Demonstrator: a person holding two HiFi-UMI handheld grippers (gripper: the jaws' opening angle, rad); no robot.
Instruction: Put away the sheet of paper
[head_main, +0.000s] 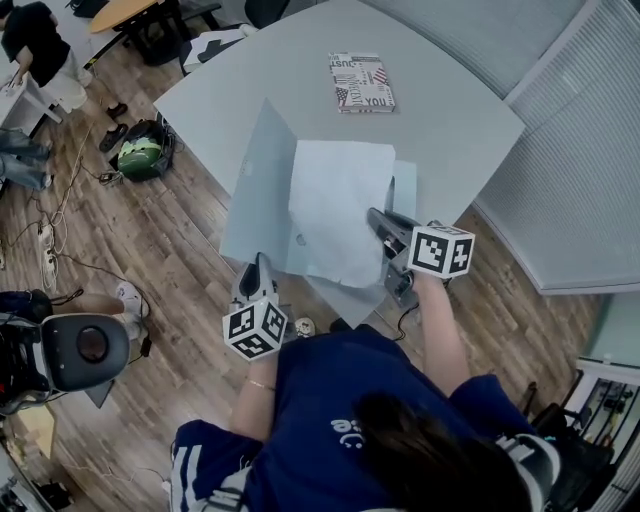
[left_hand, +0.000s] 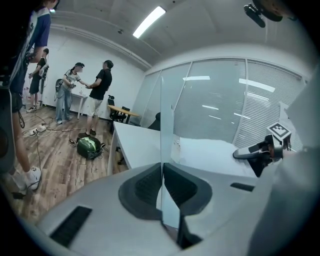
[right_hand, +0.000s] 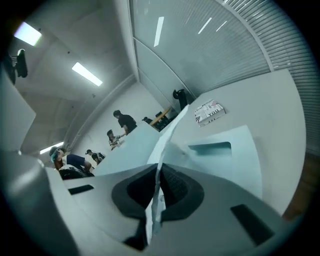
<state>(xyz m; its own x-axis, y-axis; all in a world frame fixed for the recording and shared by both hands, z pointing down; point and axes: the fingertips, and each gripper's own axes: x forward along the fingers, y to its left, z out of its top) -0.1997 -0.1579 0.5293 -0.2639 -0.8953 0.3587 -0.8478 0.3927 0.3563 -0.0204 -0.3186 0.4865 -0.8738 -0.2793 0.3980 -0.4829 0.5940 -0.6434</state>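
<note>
The left gripper (head_main: 258, 264) is pinching the folder (head_main: 258, 175) cover up. The right gripper (head_main: 384, 216) is pinching the sheet of paper (head_main: 335, 200), probably light and floppy, best taken by its edge.

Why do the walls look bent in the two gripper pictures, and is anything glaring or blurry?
Left gripper view: the wide-angle lens bows the glass wall and darkens the corners; the ceiling lamp glares and reflects as streaks on the glass. Right gripper view: same bowing, tilted; the paper between the jaws is soft. Head view: even light, faint shadows on the table.
</note>
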